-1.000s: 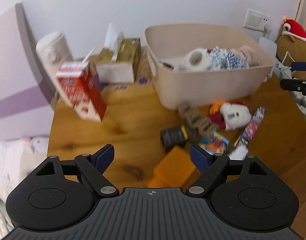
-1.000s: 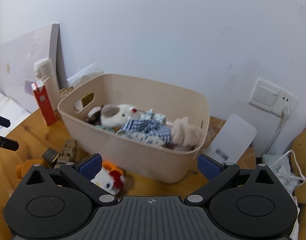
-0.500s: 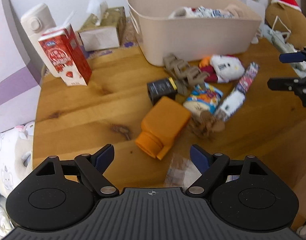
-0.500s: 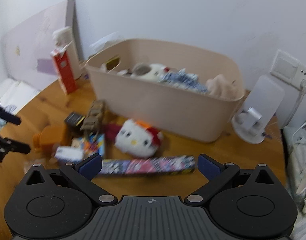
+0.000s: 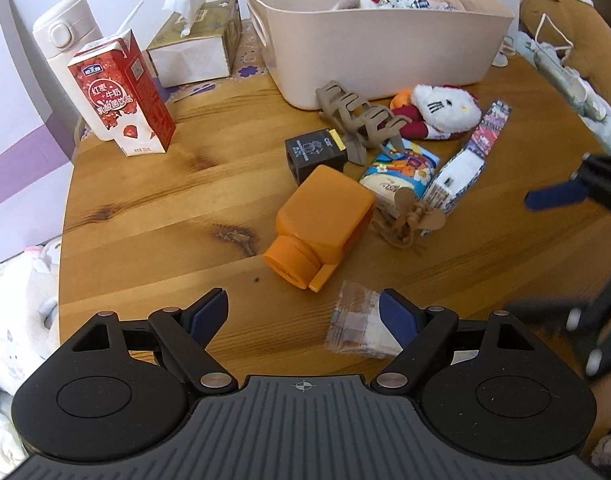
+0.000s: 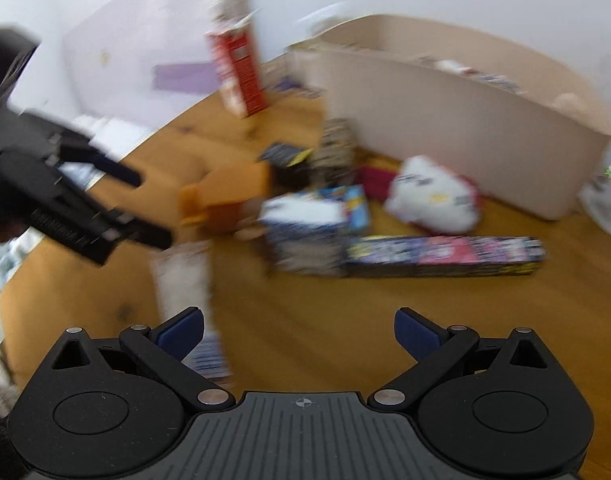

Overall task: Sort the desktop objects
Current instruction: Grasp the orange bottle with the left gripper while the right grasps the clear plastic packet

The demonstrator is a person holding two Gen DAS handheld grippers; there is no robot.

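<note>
My left gripper point(image 5: 303, 312) hangs with its jaws spread wide and empty above the wooden table point(image 5: 145, 208), a clear packet point(image 5: 357, 326) lying just under its right finger and the orange bottle point(image 5: 325, 220) on its side just ahead. My right gripper point(image 6: 299, 330) is equally wide and holds nothing, though its view is smeared. Past it I think I see the long printed box point(image 6: 445, 254) flat in front of the beige bin point(image 6: 465, 120), beside the white plush cat point(image 6: 433, 196).

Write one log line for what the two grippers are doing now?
left gripper: open, empty, by packet | right gripper: open, empty, above table | bin: holds toys
</note>
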